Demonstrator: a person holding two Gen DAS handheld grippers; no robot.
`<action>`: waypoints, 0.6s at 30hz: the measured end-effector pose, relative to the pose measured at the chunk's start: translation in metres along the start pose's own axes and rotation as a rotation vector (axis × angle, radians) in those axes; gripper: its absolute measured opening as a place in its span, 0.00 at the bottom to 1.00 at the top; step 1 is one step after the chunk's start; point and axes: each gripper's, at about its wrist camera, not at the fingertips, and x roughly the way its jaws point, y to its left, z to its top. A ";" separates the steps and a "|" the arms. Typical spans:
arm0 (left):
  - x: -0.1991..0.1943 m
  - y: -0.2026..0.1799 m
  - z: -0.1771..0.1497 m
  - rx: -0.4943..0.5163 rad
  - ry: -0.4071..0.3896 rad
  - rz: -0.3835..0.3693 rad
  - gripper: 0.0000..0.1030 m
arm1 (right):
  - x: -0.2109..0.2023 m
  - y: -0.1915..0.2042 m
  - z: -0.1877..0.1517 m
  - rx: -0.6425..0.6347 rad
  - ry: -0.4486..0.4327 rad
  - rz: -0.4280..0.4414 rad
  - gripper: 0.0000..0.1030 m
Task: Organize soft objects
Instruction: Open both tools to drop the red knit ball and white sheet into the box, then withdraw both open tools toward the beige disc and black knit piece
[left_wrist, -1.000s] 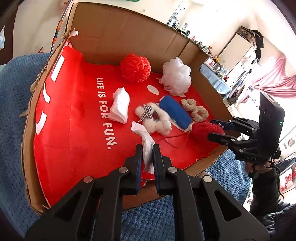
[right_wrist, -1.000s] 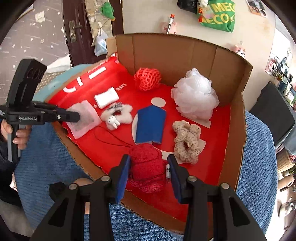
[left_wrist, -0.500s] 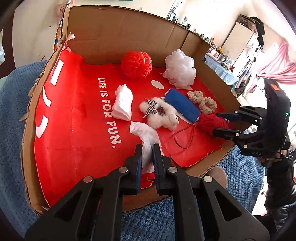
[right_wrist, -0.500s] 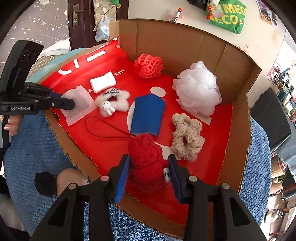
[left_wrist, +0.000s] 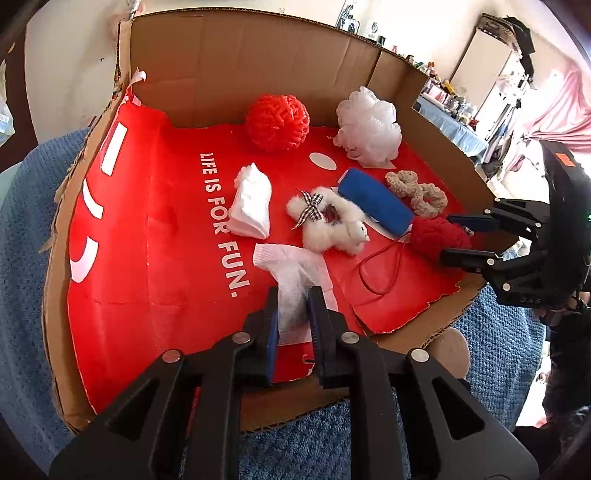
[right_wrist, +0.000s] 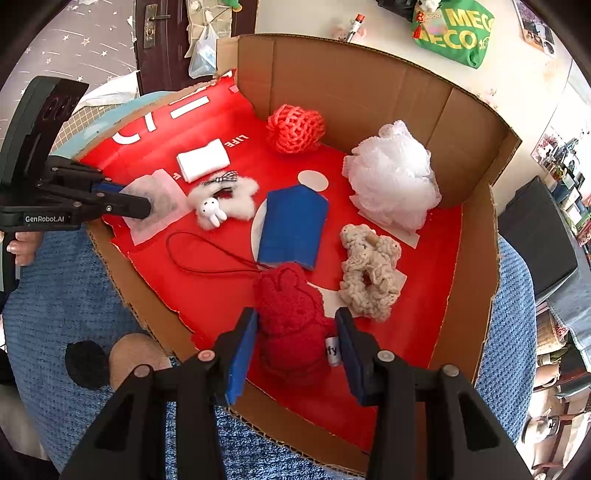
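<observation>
A cardboard box with a red liner holds the soft things. My left gripper is at the box's near edge with a thin white gauze cloth between its pads; its jaws are opening and the cloth still fills the gap. The cloth's far end lies flat on the liner. At the right edge, my right gripper is shut on a dark red knitted toy, whose red cord trails over the liner. In the right wrist view, the left gripper shows at the left over the gauze cloth.
Inside the box lie a red crocheted ball, a white mesh puff, a folded white cloth, a white plush bunny, a blue roll and a beige scrunchie. A blue blanket lies under the box.
The left jaws have parted a little around the gauze cloth, which now spreads flatter on the liner. The right gripper still grips the red toy; its cord has straightened out slightly.
</observation>
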 end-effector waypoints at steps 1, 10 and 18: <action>0.000 0.000 0.000 0.001 0.000 0.000 0.15 | 0.000 0.000 0.000 -0.002 0.000 -0.001 0.44; -0.007 -0.009 0.002 0.029 -0.034 -0.001 0.58 | 0.000 0.002 0.000 -0.011 0.008 -0.016 0.51; -0.025 -0.016 0.001 0.029 -0.077 -0.001 0.60 | -0.011 0.003 -0.001 -0.005 -0.014 -0.024 0.64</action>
